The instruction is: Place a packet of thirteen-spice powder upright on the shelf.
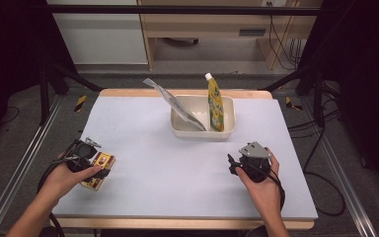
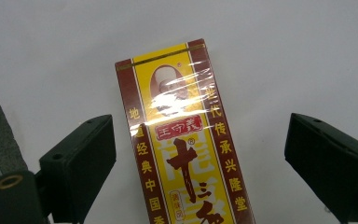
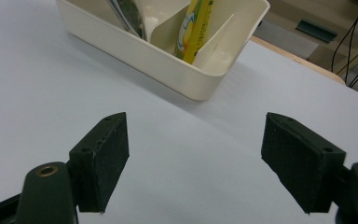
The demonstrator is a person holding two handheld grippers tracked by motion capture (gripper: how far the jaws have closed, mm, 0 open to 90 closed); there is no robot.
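Observation:
A yellow and dark red box (image 1: pixel 100 170) printed with Chinese characters lies flat on the white table near its left front edge. My left gripper (image 1: pixel 86 158) hovers over it. In the left gripper view the box (image 2: pixel 186 154) lies between the jaws of the left gripper (image 2: pixel 200 126), which stand open with a gap on each side. My right gripper (image 1: pixel 233 164) is held at the right front, open, and the right gripper (image 3: pixel 196 126) has nothing between its jaws. Beyond it stands a cream bin (image 3: pixel 168 56) holding a yellow spouted pouch (image 3: pixel 193 28) and a silver pouch (image 3: pixel 128 16).
The cream bin (image 1: pixel 202 131) stands at the back centre of the table with the yellow pouch (image 1: pixel 215 103) upright and the silver pouch (image 1: pixel 175 103) leaning out to the left. A wooden edge (image 1: pixel 187 92) frames the white table top, with metal rails on both sides.

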